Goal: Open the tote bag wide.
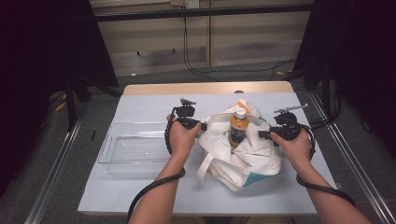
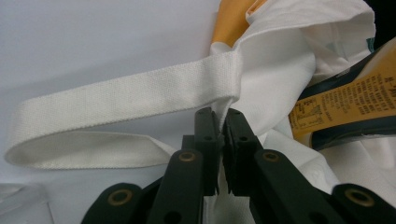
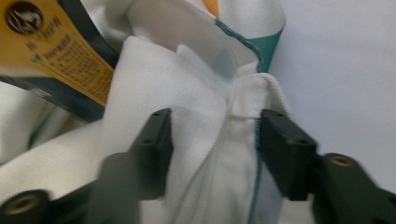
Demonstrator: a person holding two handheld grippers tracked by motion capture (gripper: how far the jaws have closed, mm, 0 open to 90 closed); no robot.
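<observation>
Centre of the high view, slightly right: a white cloth bag [image 1: 243,154] sits crumpled on the pale blue table cover [image 1: 140,191], its mouth agape, and an orange drink bottle [image 1: 238,127] with a white cap stands upright inside it. To the left of the bag lies a clear plastic tray [image 1: 133,149], flat on the cover.

The left gripper [image 1: 201,126] comes at the bag's left rim from the middle of the frame. In the left gripper view its jaws are pressed almost together at lower centre, with a fold of the bag's white fabric [image 2: 223,109] pinched between the pads, right where the woven handle strap [image 2: 116,100] is stitched on. That strap loops away to the left of the frame and lies slack on the cover. The bottle's orange label [image 2: 355,100] fills the right edge.

Over to the right gripper [image 1: 261,134], at the bag's right rim. In the right gripper view the jaws stand partly apart, either side of the bag's rim [image 3: 233,135] with its teal seam; fabric lies between them, but the pads do not clamp it. The picture is blurred. The orange label [image 3: 65,60] shows upper left.
</observation>
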